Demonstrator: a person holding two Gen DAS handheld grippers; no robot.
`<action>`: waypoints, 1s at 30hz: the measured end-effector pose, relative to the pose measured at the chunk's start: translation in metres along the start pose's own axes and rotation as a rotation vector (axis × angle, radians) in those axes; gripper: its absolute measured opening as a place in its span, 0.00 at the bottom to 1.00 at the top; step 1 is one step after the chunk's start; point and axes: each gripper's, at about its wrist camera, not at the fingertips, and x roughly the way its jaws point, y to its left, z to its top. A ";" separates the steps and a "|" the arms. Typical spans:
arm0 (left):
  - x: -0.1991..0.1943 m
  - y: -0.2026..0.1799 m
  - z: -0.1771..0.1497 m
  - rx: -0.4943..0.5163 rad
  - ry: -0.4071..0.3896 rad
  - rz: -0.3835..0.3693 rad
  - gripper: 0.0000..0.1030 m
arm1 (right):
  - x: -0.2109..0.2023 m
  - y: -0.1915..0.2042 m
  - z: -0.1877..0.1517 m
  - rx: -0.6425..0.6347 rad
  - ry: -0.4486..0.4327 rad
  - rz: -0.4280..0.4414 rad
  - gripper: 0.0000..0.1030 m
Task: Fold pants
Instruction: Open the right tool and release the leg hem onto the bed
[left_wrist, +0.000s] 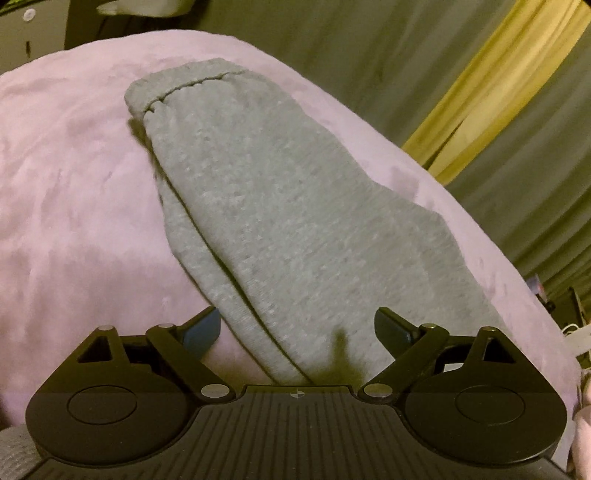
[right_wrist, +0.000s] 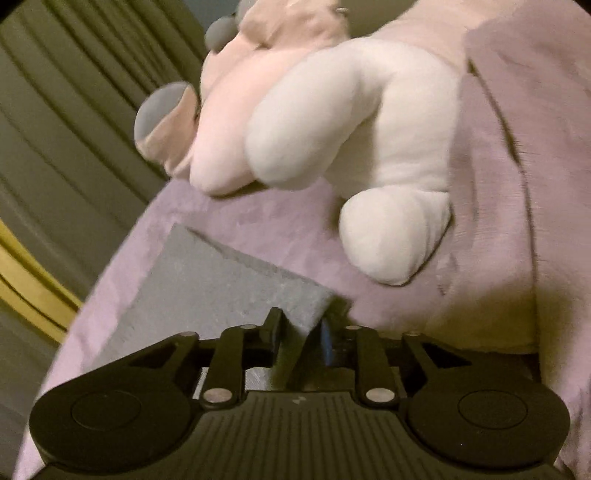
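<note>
In the left wrist view we see the grey pants (left_wrist: 280, 206) lying on the pink blanket (left_wrist: 74, 184) of a bed, folded lengthwise so that one leg lies on top of the other. The cuffed hem points away from us at the far end, and a dark fold line runs down the near left edge. Our left hand-held gripper (left_wrist: 297, 328) hangs over the near end of the pants with its fingers spread wide, one to each side of the cloth, and it holds nothing. Beyond the bed we make out a dull green curtain (left_wrist: 424, 55) with a yellow band across it.

In the right wrist view our right hand-held gripper (right_wrist: 301, 332) has its fingers drawn close together, pinching a corner of the grey pants (right_wrist: 207, 280); the cloth runs away from the fingers toward the left, flat on the pink blanket (right_wrist: 280, 221). Just behind it lies a plush toy (right_wrist: 351, 129), white and pale pink with grey tips, resting on the same blanket near the pants but apart from them.
</note>
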 end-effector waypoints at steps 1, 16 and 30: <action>0.000 -0.001 0.000 0.001 0.000 0.001 0.91 | -0.002 -0.001 0.003 0.021 0.008 0.028 0.28; -0.003 0.011 -0.003 -0.128 0.034 -0.009 0.92 | 0.010 -0.012 -0.002 0.003 0.068 0.129 0.81; 0.001 0.004 -0.002 -0.093 0.049 0.035 0.92 | 0.033 -0.003 -0.002 -0.034 0.013 0.206 0.96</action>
